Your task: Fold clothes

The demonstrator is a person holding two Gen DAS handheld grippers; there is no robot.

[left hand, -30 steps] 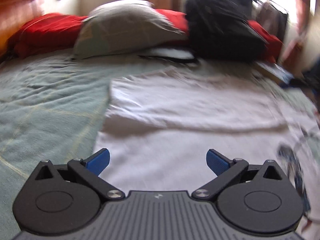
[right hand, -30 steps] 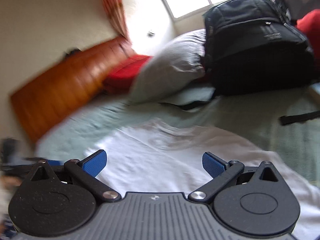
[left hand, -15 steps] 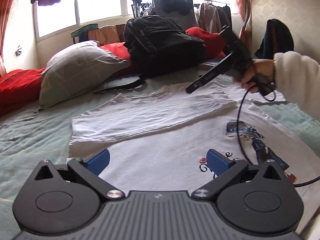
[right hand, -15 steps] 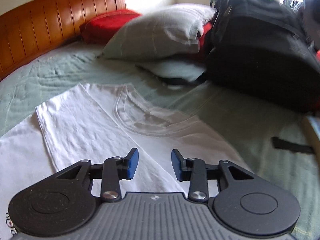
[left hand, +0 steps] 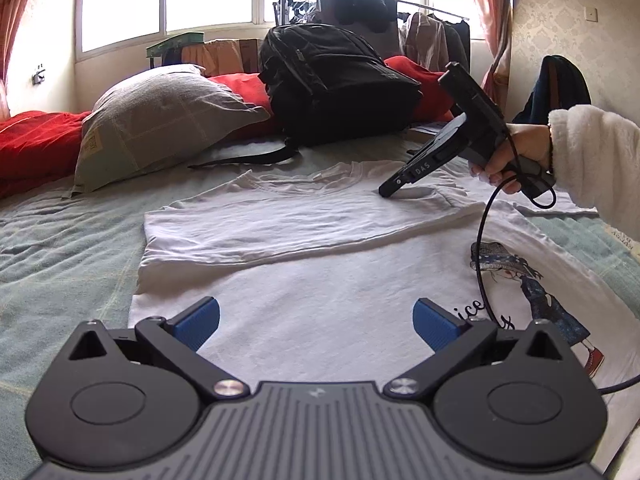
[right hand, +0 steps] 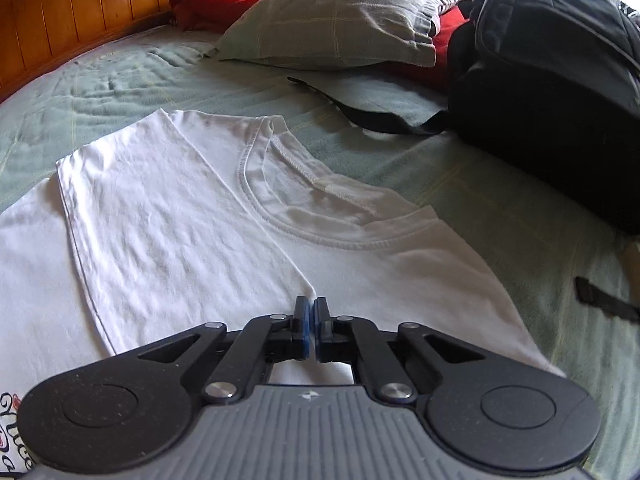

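Soft, light white T-shirt [right hand: 168, 216]: right gripper [right hand: 311, 322] jaws closed, apparently pinching its shoulder fold; left gripper [left hand: 316, 320] wide open, empty.

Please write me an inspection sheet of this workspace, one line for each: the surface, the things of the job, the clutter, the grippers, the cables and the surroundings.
Surface: bed with a wrinkled green bedspread.
Job's things: white T-shirt lying flat, one side with its sleeve folded in over the body; printed figure facing up.
Clutter: black backpack, grey pillow, red bedding at the far side.
Grippers: left gripper open above the shirt, holding nothing; right gripper shut, its tips at the shirt near the collar, a pinch of cloth not clear.
Cables: black cable hanging from the right gripper over the shirt's print.
Surroundings: wooden headboard, windows, clothes rack, curtains.
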